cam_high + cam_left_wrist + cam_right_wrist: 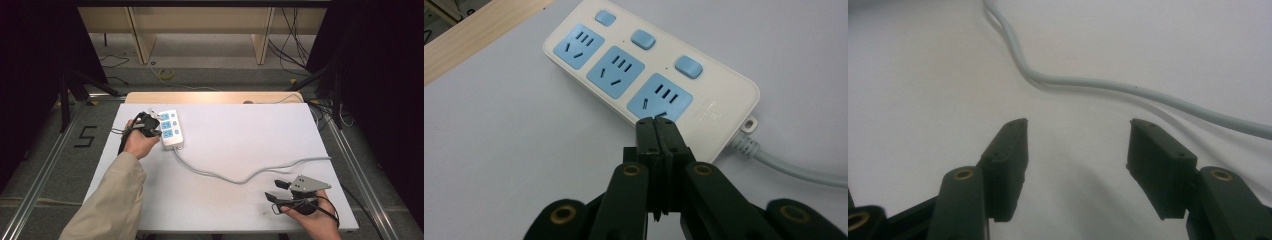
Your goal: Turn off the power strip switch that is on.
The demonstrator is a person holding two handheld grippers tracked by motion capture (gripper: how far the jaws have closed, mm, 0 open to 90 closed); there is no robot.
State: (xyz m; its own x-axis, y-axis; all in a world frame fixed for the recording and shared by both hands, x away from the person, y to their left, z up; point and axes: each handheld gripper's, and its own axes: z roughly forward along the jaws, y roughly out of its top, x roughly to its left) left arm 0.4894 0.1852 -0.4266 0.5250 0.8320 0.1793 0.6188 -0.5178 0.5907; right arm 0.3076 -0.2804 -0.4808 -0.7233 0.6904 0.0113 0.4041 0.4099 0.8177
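Strip: the white power strip (170, 129) lies flat on the table (240, 125), at its far left part, near the far edge. It has three blue sockets in a row and three blue buttons beside them.
Strip, near view: in the left gripper view the strip (719, 95) lies slanted, with the cord end at the right.
Cord: the grey cord (235, 176) leaves the near end of the strip, goes in a curve across the middle of the table and runs off at the right edge.
Left gripper: the left gripper (156, 126) is at the left side of the strip. Its jaws are pressed together, with nothing between them. In its own view the tips (657, 125) are at the near edge of the strip, just by the socket nearest to the cord; if they touch it I cannot tell.
Right gripper: the right gripper (274, 190) is at the near right corner of the table, well apart from the strip. Its jaws stand wide apart and hold nothing (1077, 150).
Cord, right gripper view: the cord (1088, 84) passes over the table beyond the open jaws, not touching them.
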